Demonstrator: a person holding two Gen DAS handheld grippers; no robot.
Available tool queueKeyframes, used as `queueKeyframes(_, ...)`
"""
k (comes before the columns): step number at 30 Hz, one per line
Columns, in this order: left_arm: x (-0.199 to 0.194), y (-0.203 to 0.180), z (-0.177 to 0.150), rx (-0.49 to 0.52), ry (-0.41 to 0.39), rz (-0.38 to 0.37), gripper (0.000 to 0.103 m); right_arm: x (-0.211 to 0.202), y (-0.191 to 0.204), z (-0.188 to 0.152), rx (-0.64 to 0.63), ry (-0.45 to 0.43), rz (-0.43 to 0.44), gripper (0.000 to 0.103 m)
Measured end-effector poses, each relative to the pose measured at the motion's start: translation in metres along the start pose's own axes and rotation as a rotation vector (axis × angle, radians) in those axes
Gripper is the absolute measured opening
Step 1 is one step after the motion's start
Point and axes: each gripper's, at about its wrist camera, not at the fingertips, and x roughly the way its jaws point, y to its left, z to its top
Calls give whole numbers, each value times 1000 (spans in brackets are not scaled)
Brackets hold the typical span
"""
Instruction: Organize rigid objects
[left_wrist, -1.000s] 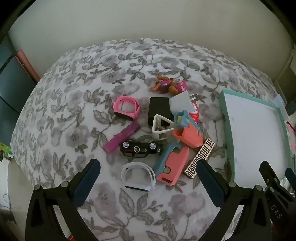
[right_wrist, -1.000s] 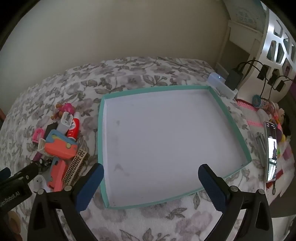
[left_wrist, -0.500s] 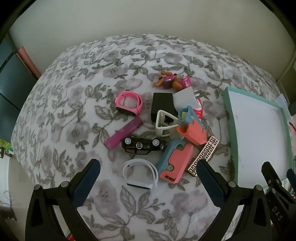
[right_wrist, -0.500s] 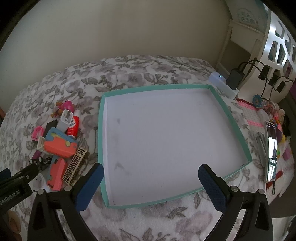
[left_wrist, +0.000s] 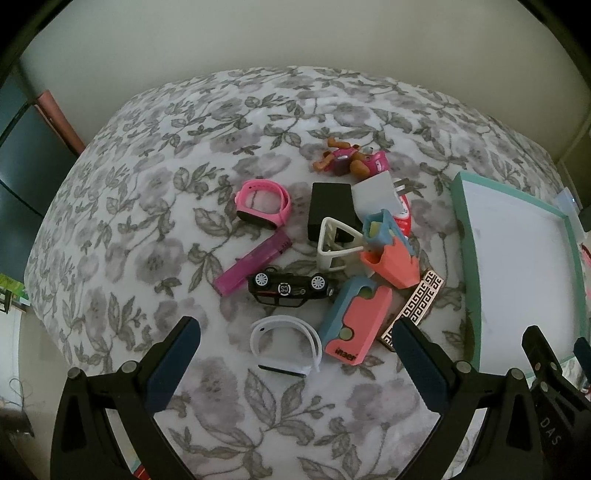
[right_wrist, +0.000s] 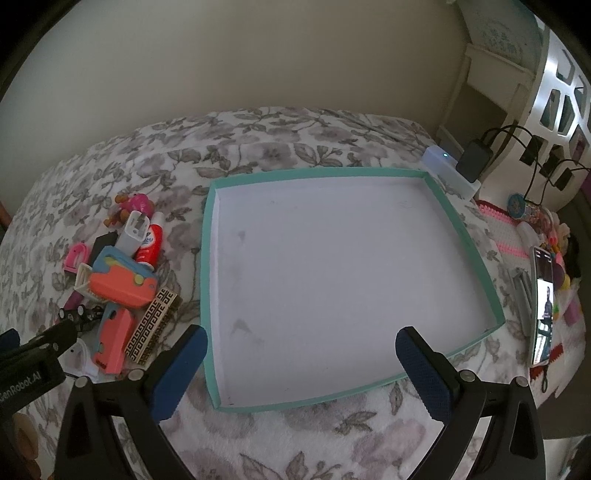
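Left gripper (left_wrist: 295, 354): jaws wide, empty, above the white band (left_wrist: 284, 341). Pile on the floral bedspread (left_wrist: 147, 206), left to right: pink watch (left_wrist: 263, 205), purple bar (left_wrist: 253, 264), toy car (left_wrist: 291, 290), coral case (left_wrist: 356, 325). Teal-rimmed tray (right_wrist: 208, 258): holds nothing; sorting apparently unstarted. Right gripper (right_wrist: 301, 363): wide, empty, over tray.

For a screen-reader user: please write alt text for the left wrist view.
The open left gripper hovers above a pile of small items on a floral blanket: white wristband, black toy car, pink watch, coral case. A teal-rimmed tray lies right.
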Motion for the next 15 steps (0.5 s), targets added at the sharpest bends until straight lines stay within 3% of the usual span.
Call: queueKeyframes(15,1,2,0,-10,-3,4,103,1,1,0,-10,2,-1,103)
